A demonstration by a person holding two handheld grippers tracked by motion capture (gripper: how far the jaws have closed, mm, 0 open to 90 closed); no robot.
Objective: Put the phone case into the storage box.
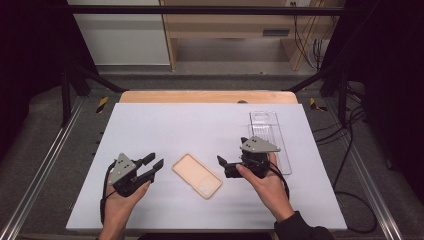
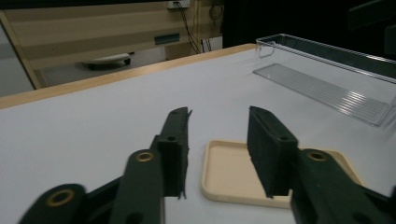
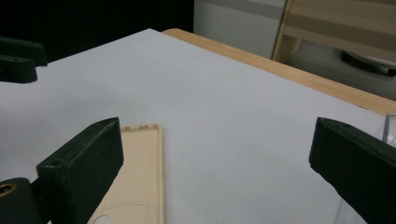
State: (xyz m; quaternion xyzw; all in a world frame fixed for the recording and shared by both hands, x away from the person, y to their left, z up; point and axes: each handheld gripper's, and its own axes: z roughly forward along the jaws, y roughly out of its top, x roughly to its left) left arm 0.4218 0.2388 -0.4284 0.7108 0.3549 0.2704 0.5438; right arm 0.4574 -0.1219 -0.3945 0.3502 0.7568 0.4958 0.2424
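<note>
1. A cream phone case [image 1: 197,175] was seen lying flat on the white table surface [image 1: 200,125], hollow side up, near the front edge and roughly midway between the two grippers.
2. The case was laid at a slant in the high view, its camera cut-out turned toward the person's side; it was touched by neither gripper.
3. The left gripper [image 1: 154,164] was held in the person's left hand just to the left of the case, pointing toward it. Its jaws were parted, with nothing pressed between them; in the left gripper view the case [image 2: 233,175] was seen lying on the table beyond and below the gap.
4. The right gripper [image 1: 224,162] was held in the right hand just to the right of the case, its jaws directed leftward at it. In the right gripper view they were spread wide and gripped nothing, and the case [image 3: 137,177] was seen beside the left-hand jaw.
5. A clear plastic tray [image 1: 266,127] was set on the table behind the right gripper, near the far right corner, well apart from the case.
</note>
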